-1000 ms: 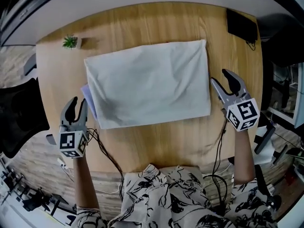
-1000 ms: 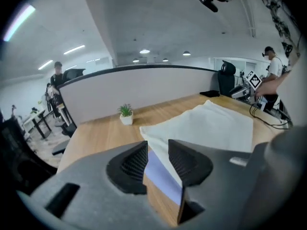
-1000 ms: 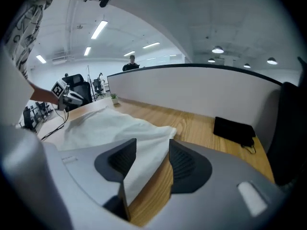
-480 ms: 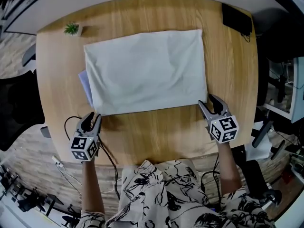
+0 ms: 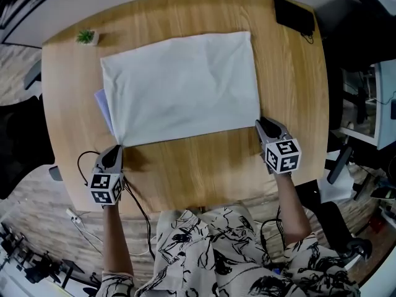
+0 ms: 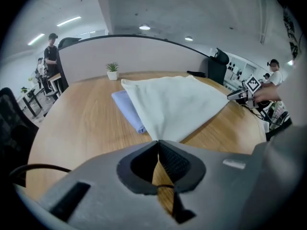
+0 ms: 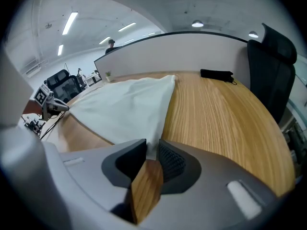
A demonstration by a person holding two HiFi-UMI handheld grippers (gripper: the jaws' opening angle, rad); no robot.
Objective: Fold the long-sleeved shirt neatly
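Observation:
A white shirt (image 5: 179,88), folded into a flat rectangle, lies on the round wooden table (image 5: 204,166). A pale blue layer (image 5: 102,104) sticks out under its left edge. My left gripper (image 5: 116,150) sits at the near left corner, jaws shut on the tip of the cloth (image 6: 163,128). My right gripper (image 5: 260,124) is at the near right corner. Its jaws have just been closing, with the shirt's corner (image 7: 152,143) between them, and the pads pinch the white fabric.
A small potted plant (image 5: 86,37) stands at the far left rim and a black case (image 5: 294,14) lies at the far right. Cables (image 5: 83,159) hang off the near left edge. Office chairs (image 7: 271,75) and people stand around the table.
Both grippers came in and down from beside the shirt to its two near corners. Their jaws, apart before, have closed on the cloth.

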